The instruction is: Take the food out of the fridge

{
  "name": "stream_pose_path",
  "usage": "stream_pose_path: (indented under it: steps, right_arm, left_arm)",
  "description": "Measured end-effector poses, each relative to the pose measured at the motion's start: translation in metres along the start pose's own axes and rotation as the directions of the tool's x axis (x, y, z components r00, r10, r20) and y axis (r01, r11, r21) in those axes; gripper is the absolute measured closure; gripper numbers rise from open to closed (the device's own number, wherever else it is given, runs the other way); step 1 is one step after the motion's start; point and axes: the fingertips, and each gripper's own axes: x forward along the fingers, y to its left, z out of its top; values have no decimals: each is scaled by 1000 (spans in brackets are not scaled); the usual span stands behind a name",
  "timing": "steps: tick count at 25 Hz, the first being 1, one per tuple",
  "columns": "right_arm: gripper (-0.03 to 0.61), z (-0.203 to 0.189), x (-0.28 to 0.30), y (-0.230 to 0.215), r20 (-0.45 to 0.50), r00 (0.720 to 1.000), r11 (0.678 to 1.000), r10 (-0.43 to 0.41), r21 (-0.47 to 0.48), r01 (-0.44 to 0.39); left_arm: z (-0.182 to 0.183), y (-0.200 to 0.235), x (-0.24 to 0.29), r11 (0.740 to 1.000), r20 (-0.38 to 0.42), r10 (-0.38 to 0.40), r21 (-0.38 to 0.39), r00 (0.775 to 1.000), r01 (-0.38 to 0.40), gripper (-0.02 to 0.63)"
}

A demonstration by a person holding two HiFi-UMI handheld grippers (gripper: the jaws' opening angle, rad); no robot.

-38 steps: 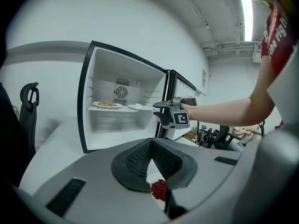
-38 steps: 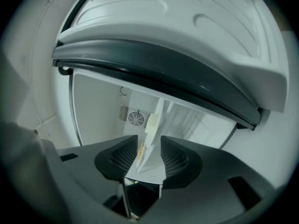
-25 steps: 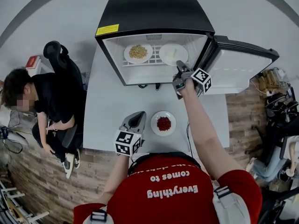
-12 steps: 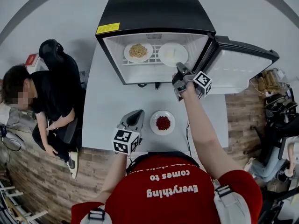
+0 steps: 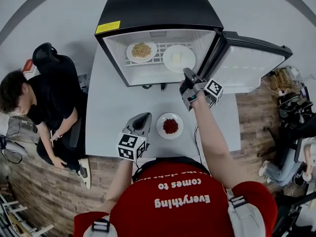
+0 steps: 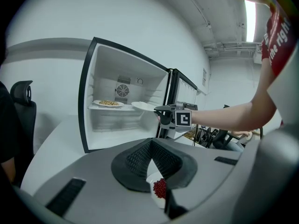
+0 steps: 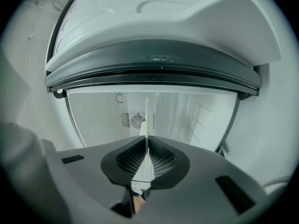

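Upper centre of the head view, your right gripper [image 5: 187,78] has just closed its jaws to a thin gap on the near rim of the white plate [image 5: 178,58], at the right of the fridge [image 5: 158,6] shelf beside the noodle plate [image 5: 141,50]. Lower down, your left gripper [image 5: 143,118] hangs shut and empty above the table [image 5: 111,112], just left of the plate of red food [image 5: 170,126].

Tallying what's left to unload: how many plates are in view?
3. Noodle plate on the fridge shelf; pale-food plate beside it, its rim in the right gripper; red-food plate on the table. None looks hidden.
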Motion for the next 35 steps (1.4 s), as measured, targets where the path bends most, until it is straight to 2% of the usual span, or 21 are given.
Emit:
stream_pose_path:
  steps: [10, 15, 26, 31, 35]
  right_arm:
    - [549, -27, -38, 2, -72, 997, 1000, 11, -4, -11]
    - [549, -36, -67, -1, -98, 995, 997, -5, -78, -3]
    - [549, -46, -137, -11, -95, 995, 999, 25, -33, -28]
    - [549, -46, -170, -25, -86, 996, 998, -15, -56, 10]
    - [549, -46, -197, -38, -59, 997, 999, -39, -33, 37]
  left_arm:
    - [-1, -13, 6, 999, -4, -39, 13, 999, 39, 615]
    - [-4, -21, 6, 998, -8, -58, 14, 998, 58, 615]
    - [-15, -44, 4, 995, -20, -94, 21, 995, 95, 615]
    - [-24, -57, 5, 992, -38, -124, 27, 992, 125, 615]
    - [-33, -67, 9, 988, -61, -148, 31, 987, 150, 615]
